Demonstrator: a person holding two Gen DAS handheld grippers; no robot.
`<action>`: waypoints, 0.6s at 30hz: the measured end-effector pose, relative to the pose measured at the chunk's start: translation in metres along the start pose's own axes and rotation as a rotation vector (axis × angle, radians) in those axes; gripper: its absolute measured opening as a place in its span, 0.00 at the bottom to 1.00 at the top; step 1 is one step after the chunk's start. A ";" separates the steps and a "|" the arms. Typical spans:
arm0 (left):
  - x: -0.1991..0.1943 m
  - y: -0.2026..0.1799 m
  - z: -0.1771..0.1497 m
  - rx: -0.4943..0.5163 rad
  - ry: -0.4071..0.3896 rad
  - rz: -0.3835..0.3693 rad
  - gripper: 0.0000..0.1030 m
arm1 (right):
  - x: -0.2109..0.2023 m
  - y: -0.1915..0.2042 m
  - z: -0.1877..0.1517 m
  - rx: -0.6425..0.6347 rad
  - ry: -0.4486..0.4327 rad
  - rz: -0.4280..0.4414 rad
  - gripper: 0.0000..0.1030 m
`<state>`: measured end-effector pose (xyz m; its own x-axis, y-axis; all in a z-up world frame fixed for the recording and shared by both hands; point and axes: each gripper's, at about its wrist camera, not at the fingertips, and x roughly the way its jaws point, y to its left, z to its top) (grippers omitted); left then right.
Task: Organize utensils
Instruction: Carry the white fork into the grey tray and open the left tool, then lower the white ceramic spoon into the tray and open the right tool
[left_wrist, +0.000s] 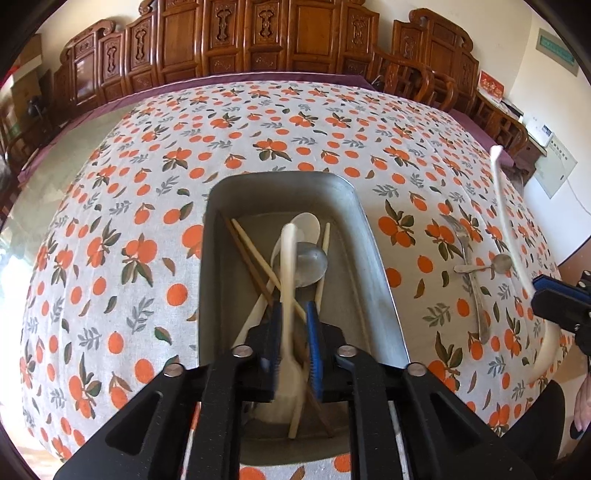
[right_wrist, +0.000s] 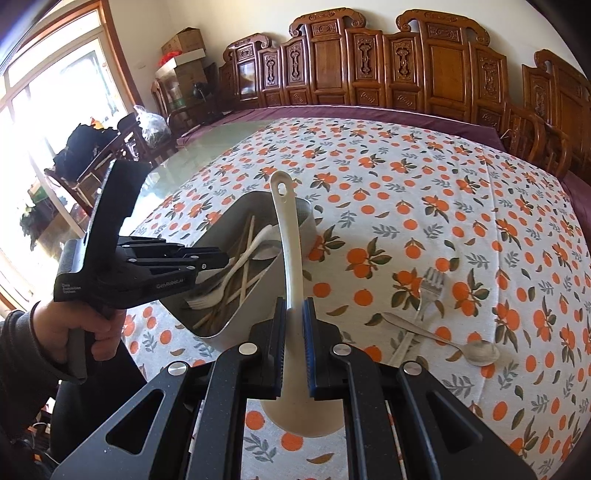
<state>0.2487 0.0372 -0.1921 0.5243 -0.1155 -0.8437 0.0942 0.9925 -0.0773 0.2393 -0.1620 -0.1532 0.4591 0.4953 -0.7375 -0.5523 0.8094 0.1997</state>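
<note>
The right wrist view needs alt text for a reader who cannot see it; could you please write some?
The right tongs grip a white ladle above an orange-print tablecloth. Left, a hand holds the left tongs over a metal tray of utensils; a fork and spoon lie right.

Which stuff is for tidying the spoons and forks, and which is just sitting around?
For the job:
- grey metal tray
- white plastic ladle
- metal fork
- metal spoon
- wooden chopsticks

Just there:
- orange-print tablecloth
- carved wooden chairs
- cardboard boxes
</note>
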 end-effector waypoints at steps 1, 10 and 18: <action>-0.003 0.002 -0.001 0.001 -0.007 0.000 0.18 | 0.002 0.002 0.001 -0.002 0.001 0.002 0.10; -0.041 0.017 -0.005 0.023 -0.068 0.020 0.19 | 0.017 0.028 0.018 -0.027 0.003 0.028 0.10; -0.069 0.042 -0.008 0.010 -0.108 0.029 0.19 | 0.034 0.058 0.040 -0.037 -0.003 0.057 0.10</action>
<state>0.2094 0.0877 -0.1412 0.6149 -0.0904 -0.7834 0.0855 0.9952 -0.0477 0.2509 -0.0853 -0.1404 0.4283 0.5414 -0.7235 -0.6030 0.7676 0.2174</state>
